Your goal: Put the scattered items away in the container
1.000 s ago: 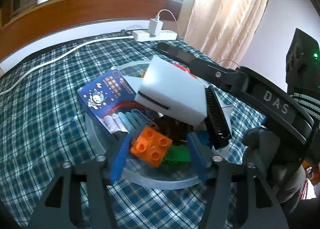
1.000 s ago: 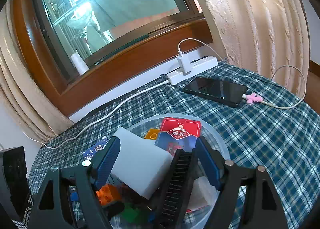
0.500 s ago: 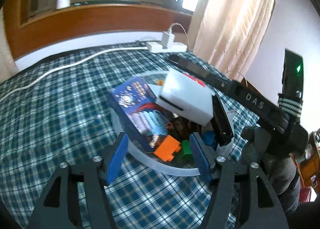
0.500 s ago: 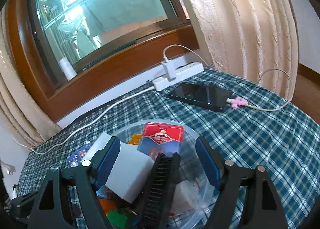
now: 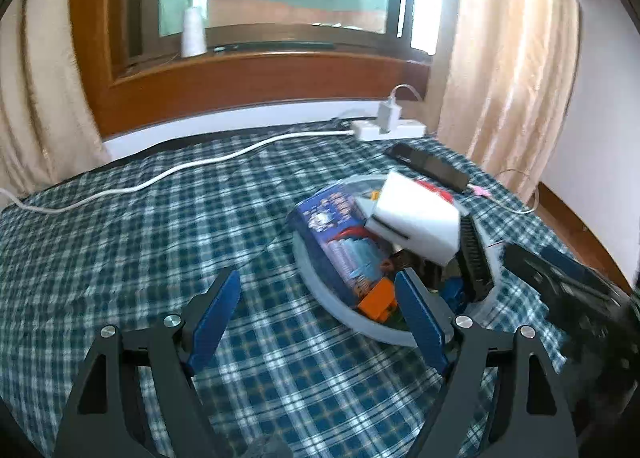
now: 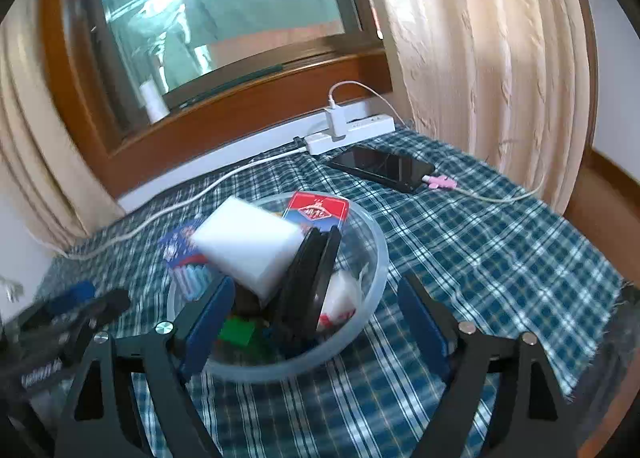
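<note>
The clear plastic bowl is seen on the plaid-covered surface, heaped with a white sponge block, a black comb, a red card box, a blue crayon box and toy bricks. The left gripper and right gripper are held with jaws opening wide and nothing gripped. A phone and a power strip lie beyond.
</note>
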`<action>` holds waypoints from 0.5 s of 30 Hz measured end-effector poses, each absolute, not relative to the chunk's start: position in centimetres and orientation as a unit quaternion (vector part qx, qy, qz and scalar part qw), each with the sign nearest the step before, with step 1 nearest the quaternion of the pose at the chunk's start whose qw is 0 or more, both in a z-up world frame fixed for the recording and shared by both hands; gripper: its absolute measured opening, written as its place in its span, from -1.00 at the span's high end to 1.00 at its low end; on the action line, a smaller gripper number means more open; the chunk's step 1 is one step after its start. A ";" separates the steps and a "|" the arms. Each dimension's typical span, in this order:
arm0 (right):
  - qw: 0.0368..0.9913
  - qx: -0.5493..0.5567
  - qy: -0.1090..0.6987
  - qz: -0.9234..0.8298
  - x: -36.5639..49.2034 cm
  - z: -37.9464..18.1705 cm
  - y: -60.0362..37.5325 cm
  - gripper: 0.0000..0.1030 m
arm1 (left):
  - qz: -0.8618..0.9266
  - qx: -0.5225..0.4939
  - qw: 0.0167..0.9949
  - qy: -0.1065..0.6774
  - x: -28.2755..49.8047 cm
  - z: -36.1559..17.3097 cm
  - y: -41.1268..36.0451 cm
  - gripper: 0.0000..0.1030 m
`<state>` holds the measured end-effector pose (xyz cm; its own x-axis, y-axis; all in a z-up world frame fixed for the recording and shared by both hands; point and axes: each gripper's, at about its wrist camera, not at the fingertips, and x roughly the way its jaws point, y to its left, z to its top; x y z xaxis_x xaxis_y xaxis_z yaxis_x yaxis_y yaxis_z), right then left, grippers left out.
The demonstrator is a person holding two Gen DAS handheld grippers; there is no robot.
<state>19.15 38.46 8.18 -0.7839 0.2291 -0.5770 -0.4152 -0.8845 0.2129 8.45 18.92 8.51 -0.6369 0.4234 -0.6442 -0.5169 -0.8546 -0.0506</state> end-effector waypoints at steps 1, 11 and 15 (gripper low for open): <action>0.178 -0.278 0.153 0.931 19.4 8.3 37.9 -0.72 | 0.905 -0.334 0.253 0.073 8.6 8.5 18.8 -0.60; 0.186 -0.277 0.076 0.940 21.2 7.9 33.7 -1.00 | 0.922 -0.309 0.219 0.077 10.3 9.2 17.8 -0.60; 0.186 -0.279 0.088 0.938 21.5 7.8 33.6 -1.00 | 0.921 -0.311 0.222 0.075 10.6 9.3 17.7 -0.60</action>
<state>21.53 33.57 7.75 -0.7752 0.3004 -0.5558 -0.3982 -0.9153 0.0607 10.64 17.71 9.34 -0.7084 0.3627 -0.6055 -0.4555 -0.8902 -0.0005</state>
